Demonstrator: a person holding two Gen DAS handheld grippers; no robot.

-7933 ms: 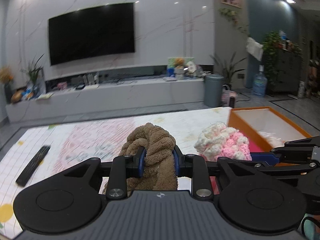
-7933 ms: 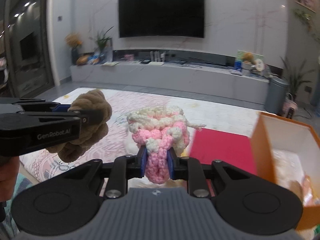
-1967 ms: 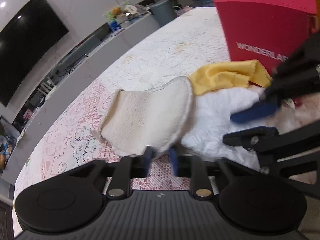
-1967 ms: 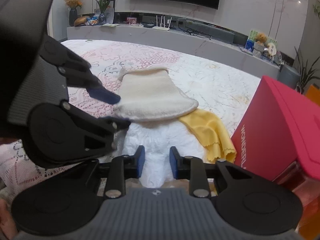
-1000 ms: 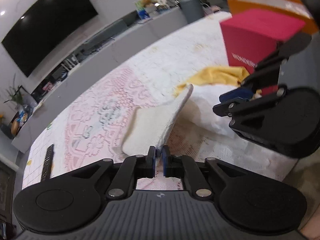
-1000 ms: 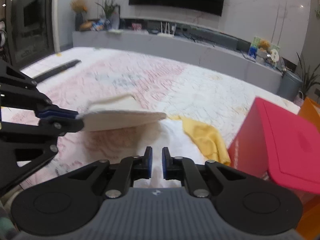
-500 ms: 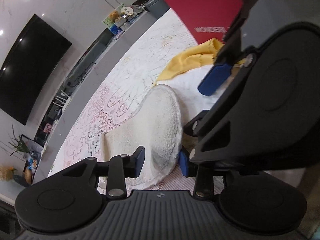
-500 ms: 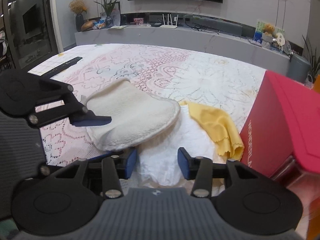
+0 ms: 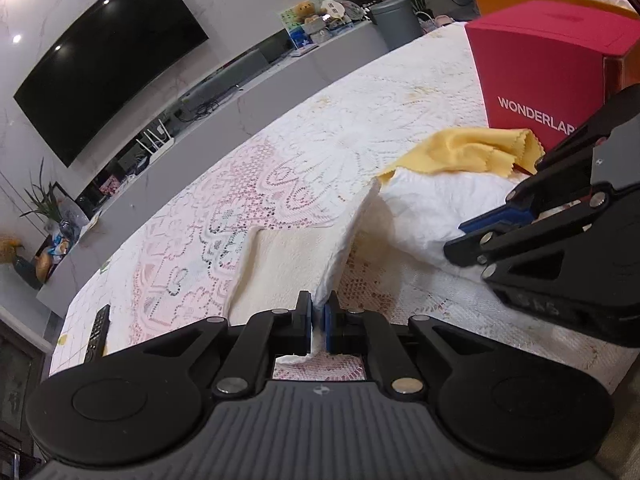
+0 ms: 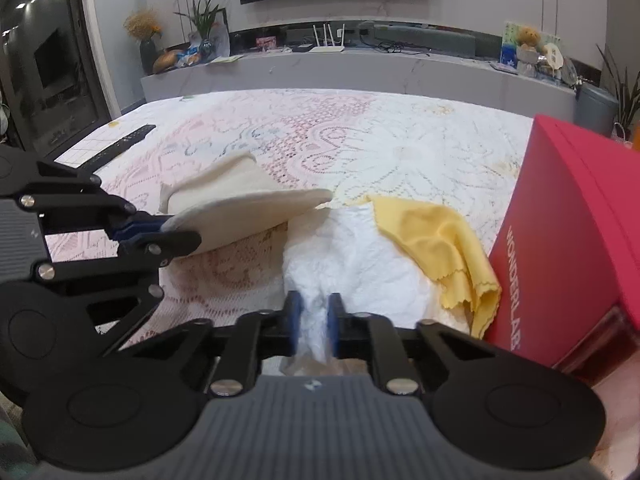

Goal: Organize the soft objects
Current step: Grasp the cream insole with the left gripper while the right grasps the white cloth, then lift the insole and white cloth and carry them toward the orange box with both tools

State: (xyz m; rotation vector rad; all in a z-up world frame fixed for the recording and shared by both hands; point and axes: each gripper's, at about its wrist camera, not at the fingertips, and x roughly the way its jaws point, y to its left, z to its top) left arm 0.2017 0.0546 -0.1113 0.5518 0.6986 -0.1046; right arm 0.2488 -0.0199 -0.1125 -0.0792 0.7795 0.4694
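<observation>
Cream pad (image 9: pixel 288 264) is pinched by left gripper (image 9: pixel 319 322); right gripper (image 10: pixel 313 326) clamps white cloth (image 10: pixel 352 256), yellow cloth (image 10: pixel 436 236) beside.

The near edge of the table (image 10: pixel 400 148) is crowded: a cream pad (image 10: pixel 240 208), a white cloth (image 10: pixel 356 256) and a yellow cloth (image 10: pixel 436 236) lie touching in a row, with the red box (image 10: pixel 568 240) standing upright hard against the yellow one, walling off the right side. Behind the cloths the lace top lies bare to the far edge. A remote (image 10: pixel 120 144) sits at the far left corner.
</observation>
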